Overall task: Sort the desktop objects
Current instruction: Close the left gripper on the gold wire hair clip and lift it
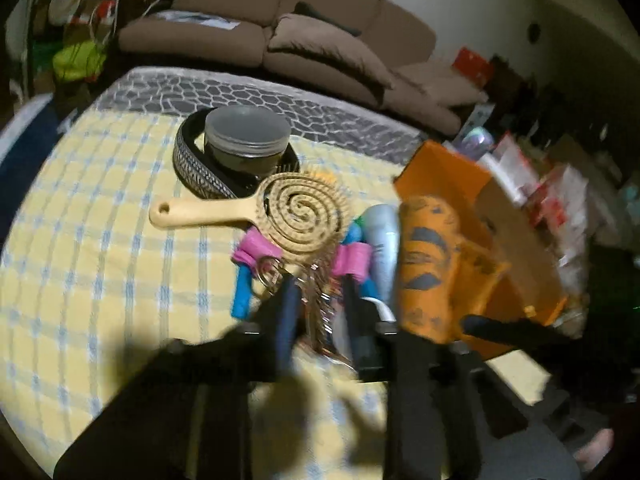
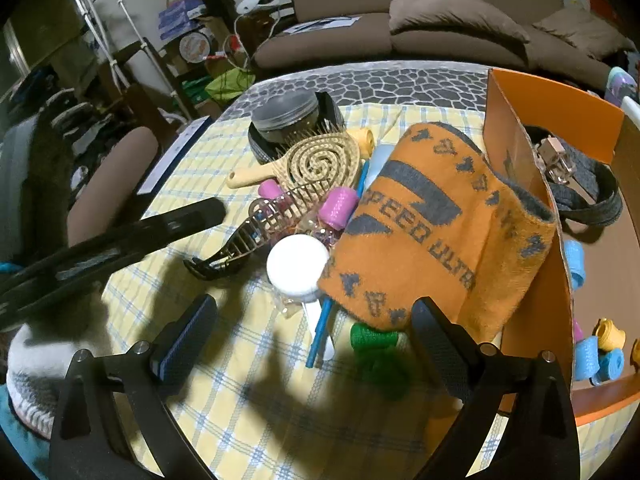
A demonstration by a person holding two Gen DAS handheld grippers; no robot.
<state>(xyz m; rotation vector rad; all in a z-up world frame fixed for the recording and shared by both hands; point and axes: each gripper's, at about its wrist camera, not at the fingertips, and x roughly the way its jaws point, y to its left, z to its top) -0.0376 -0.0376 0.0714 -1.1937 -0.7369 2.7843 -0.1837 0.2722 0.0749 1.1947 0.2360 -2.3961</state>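
My left gripper (image 1: 320, 308) is shut on a rose-gold hair claw clip (image 1: 318, 300) at the near edge of a pile on the yellow checked cloth (image 1: 100, 240). In the right wrist view one of its fingers (image 2: 200, 214) reaches in from the left beside the clip (image 2: 256, 236). The pile holds a spiral wooden hairbrush (image 2: 316, 164), pink rollers (image 2: 340, 208), a white-capped bottle (image 2: 298, 266), a green roller (image 2: 372, 338) and a folded orange towel (image 2: 440, 224). My right gripper (image 2: 316, 312) stands open over the near side of the pile, gripping nothing.
An orange box (image 2: 552, 108) at the right holds a dark belt (image 2: 584, 196) and several blue and yellow rollers (image 2: 588, 356). A grey-lidded jar (image 1: 248, 132) sits inside a patterned headband (image 1: 196, 168) at the back. A brown sofa (image 1: 320, 40) lies beyond the table.
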